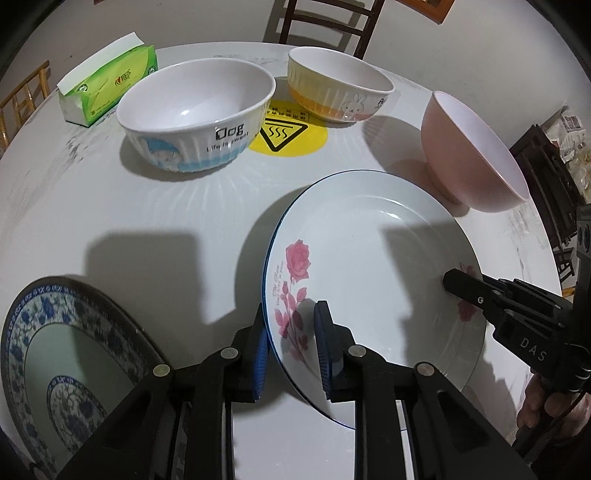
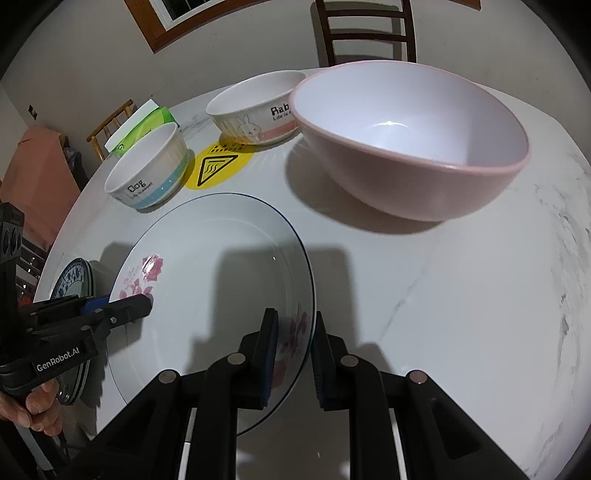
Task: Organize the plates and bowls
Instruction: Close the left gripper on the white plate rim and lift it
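A white plate with pink roses [image 1: 369,266] [image 2: 214,266] lies on the white round table [image 1: 147,206]. My left gripper [image 1: 291,332] straddles its left rim, one pad each side with a gap showing, jaws partly open. My right gripper [image 2: 295,339] straddles the right rim the same way. A blue-and-white patterned plate [image 1: 66,354] [image 2: 72,280] lies to the left. A "Dog" bowl [image 1: 195,114] [image 2: 147,170], a rabbit bowl [image 1: 336,86] [image 2: 255,107] and a pink bowl [image 1: 469,151] [image 2: 410,140] stand behind.
A green tissue pack [image 1: 107,85] [image 2: 144,125] sits at the table's far left. A yellow hot-surface sticker [image 1: 291,134] [image 2: 218,166] marks the table's middle. A dark wooden chair [image 2: 365,33] stands beyond the far edge. The table's right edge is near the pink bowl.
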A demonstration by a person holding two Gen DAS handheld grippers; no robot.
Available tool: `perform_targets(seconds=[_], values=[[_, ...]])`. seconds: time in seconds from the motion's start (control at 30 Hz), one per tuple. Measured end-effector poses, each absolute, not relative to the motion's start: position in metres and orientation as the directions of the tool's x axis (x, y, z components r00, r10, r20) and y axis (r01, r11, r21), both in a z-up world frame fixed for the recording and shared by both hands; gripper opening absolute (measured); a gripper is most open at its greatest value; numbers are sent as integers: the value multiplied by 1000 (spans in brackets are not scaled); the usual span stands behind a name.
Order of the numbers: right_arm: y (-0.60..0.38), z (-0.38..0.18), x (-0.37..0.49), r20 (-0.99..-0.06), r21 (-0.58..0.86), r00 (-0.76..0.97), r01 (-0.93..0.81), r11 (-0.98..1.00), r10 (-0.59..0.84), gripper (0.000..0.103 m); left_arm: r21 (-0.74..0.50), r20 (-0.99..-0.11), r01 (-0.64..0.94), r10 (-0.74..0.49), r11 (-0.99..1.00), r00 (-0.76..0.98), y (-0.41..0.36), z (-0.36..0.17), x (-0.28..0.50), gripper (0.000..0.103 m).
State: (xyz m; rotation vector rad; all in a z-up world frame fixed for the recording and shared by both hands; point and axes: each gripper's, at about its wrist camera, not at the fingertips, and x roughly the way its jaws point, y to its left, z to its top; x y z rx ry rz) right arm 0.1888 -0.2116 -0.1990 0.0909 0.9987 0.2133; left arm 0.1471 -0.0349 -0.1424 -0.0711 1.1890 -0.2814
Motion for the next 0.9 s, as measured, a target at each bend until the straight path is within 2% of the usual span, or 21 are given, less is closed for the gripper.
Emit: perform_targets(seconds=[0.9], values=[[-192,-181,161,-799,144,560,-174,974,218,17,-199,-891,156,-245,967,383,-24,-131,135,19]])
